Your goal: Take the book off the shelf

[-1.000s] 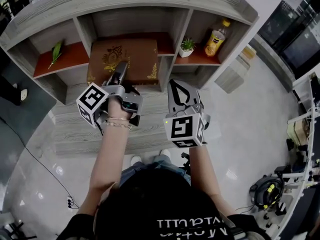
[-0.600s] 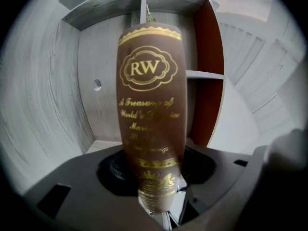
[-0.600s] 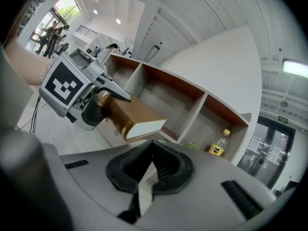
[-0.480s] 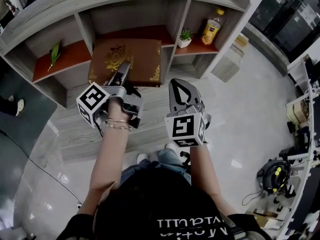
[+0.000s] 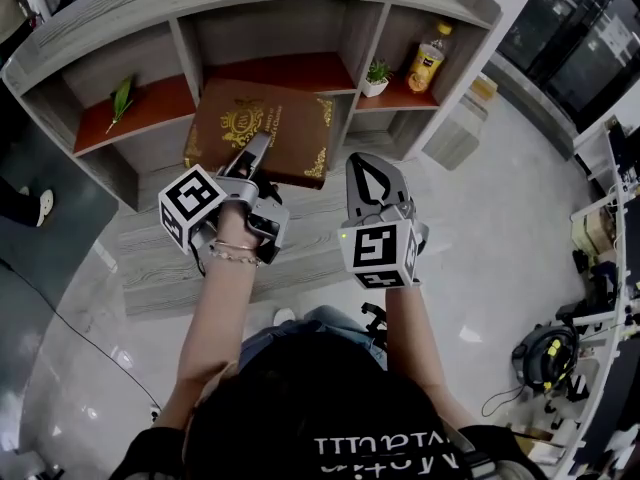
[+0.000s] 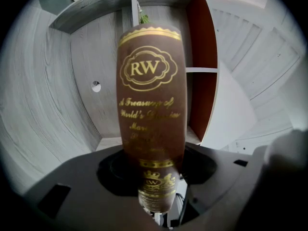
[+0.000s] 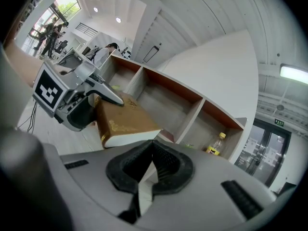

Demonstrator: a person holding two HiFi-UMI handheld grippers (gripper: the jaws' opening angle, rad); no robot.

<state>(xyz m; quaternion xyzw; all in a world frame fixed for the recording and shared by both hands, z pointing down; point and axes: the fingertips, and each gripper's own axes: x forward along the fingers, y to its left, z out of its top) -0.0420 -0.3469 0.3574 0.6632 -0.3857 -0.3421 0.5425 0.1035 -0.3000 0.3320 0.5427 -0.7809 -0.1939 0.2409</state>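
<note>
Head view: the shelf point(image 5: 300, 8) fills the upper part of the frame, grey wood with red-brown boards and three open compartments.

The book point(image 5: 262, 133), brown with gold ornament on the cover, sits at upper centre. It is angled and drawn mostly out of the middle compartment. Its far edge lies at the compartment's mouth and its near edge is over the grey ledge below. We cannot tell whether it rests on the board.

The left claw point(image 5: 258, 153) grips the book at its near edge, with one jaw lying over the cover. In the left gripper view the spine point(image 6: 150, 109), stamped "RW" in gold, stands upright between the jaws and fills the centre of the frame.

The right claw point(image 5: 366, 168) is at centre right, just beside the book's right corner and clear of it. In the right gripper view its jaws meet at the tips with nothing between them point(image 7: 153, 150). The book's pale page edge point(image 7: 130, 137) shows just above them in that frame.

Other contents of the shelf:
- A green leaf point(image 5: 122, 100) in the left compartment.
- A small potted plant point(image 5: 376, 76) and a yellow bottle point(image 5: 426, 58) in the right compartment.
</note>
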